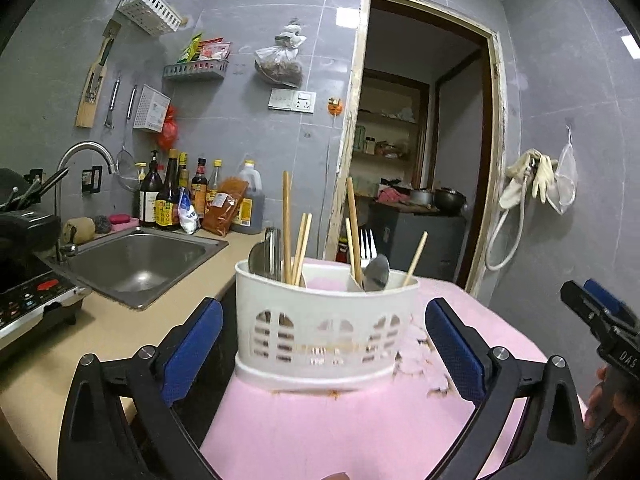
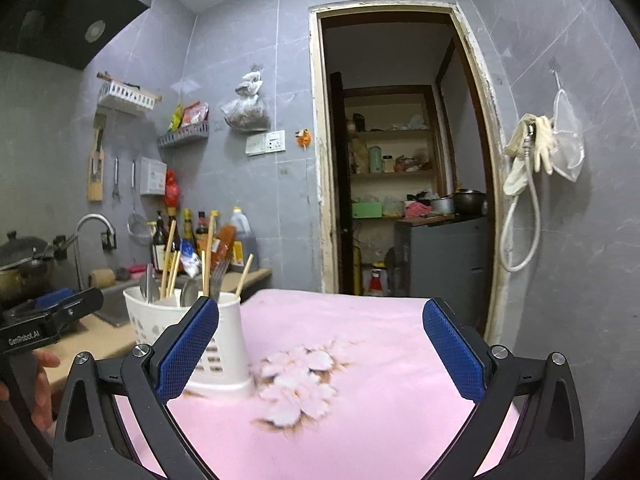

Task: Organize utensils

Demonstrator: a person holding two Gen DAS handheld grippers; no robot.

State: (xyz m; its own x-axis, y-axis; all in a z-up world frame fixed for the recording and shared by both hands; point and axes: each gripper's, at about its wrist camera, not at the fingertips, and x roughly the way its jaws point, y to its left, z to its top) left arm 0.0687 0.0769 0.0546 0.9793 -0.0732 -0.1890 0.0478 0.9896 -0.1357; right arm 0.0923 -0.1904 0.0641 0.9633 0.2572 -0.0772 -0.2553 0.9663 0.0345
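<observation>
The left gripper (image 1: pixel 324 344) stood with its jaws spread wide, holding nothing, and the white utensil caddy (image 1: pixel 326 320) sat upright straight ahead in the gap between them, its base on a pink cloth (image 1: pixel 340 432) and clear of both blue pads (image 1: pixel 192 348). In the caddy's left compartment stood wooden chopsticks (image 1: pixel 287 228) and a steel spoon (image 1: pixel 258 258); in its right compartment stood more chopsticks, a second spoon (image 1: pixel 377 274) and a fork (image 1: pixel 367 243) (all handles down, heads or tips up). Just right of the caddy, near the right jaw, a pale flower print (image 1: pixel 416 350) marked the cloth. The right gripper (image 2: pixel 320 354) also had its jaws wide apart and gripped nothing; between them lay only the pink cloth and the flower print. From this side the caddy stood behind the left jaw, partly hidden by that jaw's pad, on the cloth's left edge. Further left of the left gripper's jaws ran a beige counter (image 1: pixel 132 332) with a steel sink (image 1: pixel 136 264) set into it, a curved tap (image 1: pixel 86 152) over the sink, and a row of sauce bottles (image 1: pixel 168 196) against the grey tiled wall. Beyond the caddy, ahead of both pairs of jaws, an open doorway (image 1: pixel 420 140) showed shelves and pots in a darker room, and to the right of it a hose and gloves (image 1: pixel 528 176) hung on the wall.
</observation>
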